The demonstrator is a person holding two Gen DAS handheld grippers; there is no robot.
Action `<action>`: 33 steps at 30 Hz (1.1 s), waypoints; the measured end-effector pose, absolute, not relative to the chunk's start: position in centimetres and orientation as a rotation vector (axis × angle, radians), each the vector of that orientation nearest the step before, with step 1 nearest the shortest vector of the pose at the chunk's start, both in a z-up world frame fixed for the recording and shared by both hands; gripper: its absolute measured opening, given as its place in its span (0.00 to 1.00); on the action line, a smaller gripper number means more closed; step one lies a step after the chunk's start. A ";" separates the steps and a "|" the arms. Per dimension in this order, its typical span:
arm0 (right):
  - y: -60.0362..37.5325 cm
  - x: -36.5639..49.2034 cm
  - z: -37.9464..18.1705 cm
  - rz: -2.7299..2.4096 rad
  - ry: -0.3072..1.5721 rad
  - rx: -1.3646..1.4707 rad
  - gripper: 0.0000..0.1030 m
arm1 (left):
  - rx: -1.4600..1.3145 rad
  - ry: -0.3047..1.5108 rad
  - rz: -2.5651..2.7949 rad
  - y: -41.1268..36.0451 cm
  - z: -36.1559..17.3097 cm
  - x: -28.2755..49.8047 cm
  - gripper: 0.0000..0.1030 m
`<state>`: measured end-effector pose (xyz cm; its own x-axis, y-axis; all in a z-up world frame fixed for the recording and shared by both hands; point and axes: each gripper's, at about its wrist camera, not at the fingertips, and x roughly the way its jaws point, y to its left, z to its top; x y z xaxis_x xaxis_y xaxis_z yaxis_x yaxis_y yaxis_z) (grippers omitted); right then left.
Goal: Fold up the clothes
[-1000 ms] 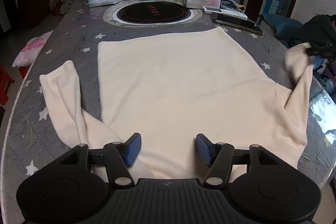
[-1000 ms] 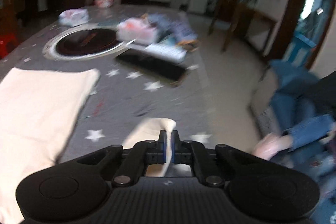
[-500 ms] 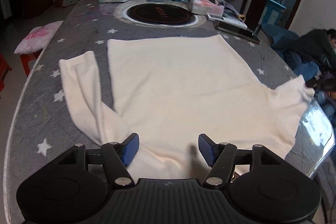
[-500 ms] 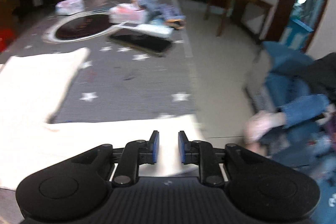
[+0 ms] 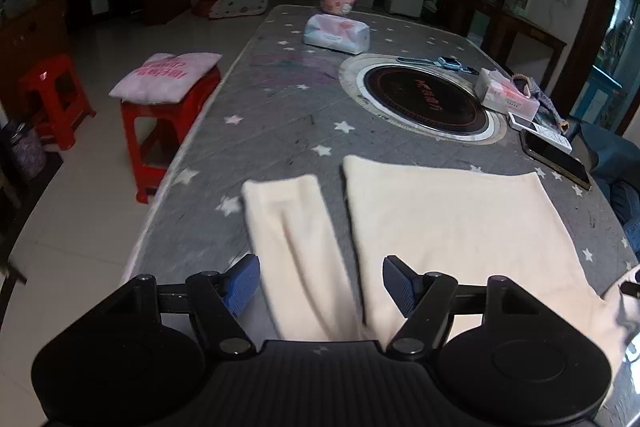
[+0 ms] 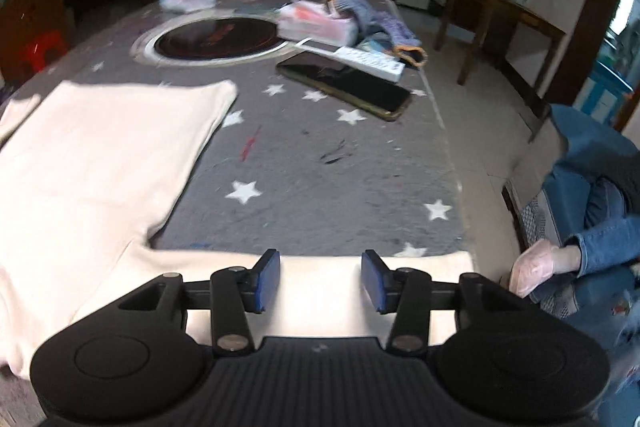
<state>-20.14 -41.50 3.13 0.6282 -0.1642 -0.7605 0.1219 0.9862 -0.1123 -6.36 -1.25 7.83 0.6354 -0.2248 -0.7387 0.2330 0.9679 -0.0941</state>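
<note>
Phone (image 6: 346, 83) and tissue pack (image 5: 337, 33) sit beyond cream sweater (image 5: 452, 219). Left gripper (image 5: 320, 281) wide over left sleeve (image 5: 294, 239); right gripper (image 6: 320, 279) wide over right sleeve (image 6: 320, 269).

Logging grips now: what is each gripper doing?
Left gripper: open, holding nothing, over the left sleeve.
Right gripper: open, holding nothing, over the right sleeve.

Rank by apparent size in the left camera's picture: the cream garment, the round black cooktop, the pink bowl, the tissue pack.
1. cream garment, though nearest the camera
2. round black cooktop
3. tissue pack
4. pink bowl, farthest away, so its true size is unsure
</note>
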 end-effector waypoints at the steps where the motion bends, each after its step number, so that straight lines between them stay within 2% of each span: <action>1: -41.4 -20.0 2.8 -0.164 0.887 -0.053 0.44 | 0.024 0.846 -0.259 -1.7 7.5 -5.7 0.68; 4: -41.5 -19.7 2.3 -0.162 0.902 -0.030 0.45 | 0.058 0.863 -0.223 -2.6 6.3 -3.3 0.67; 8: -41.6 -19.7 2.2 -0.164 0.904 -0.022 0.49 | -0.012 0.922 -0.210 -2.1 4.7 0.1 0.55; 14: -41.6 -19.7 2.1 -0.169 0.908 -0.032 0.52 | 0.005 0.951 -0.187 -3.0 3.3 2.7 0.55; 16: -41.6 -19.6 2.1 -0.171 0.909 -0.032 0.52 | 0.021 0.935 -0.171 -2.8 3.1 2.8 0.45; 17: -41.6 -19.6 2.1 -0.171 0.909 -0.032 0.52 | 0.018 0.929 -0.163 -2.5 3.1 2.8 0.34; 18: -41.6 -19.6 2.1 -0.172 0.910 -0.032 0.53 | 0.015 0.924 -0.156 -2.2 3.1 2.8 0.17; 19: -41.6 -19.6 2.1 -0.174 0.910 -0.034 0.54 | -0.020 0.925 -0.156 -1.3 3.4 2.7 0.11; 29: -41.3 -19.6 2.0 -0.187 0.902 -0.064 0.55 | -0.281 0.692 -0.153 11.0 8.8 -6.4 0.10; 33: -41.1 -19.6 2.1 -0.193 0.900 -0.084 0.56 | -0.195 0.750 -0.072 14.4 7.0 -8.6 0.13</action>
<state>-19.59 -41.08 2.06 0.6060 -0.2016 -0.7695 0.1310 0.9794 -0.1534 -8.61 14.39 6.99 0.7301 -0.1348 -0.6699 -0.0041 0.9795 -0.2016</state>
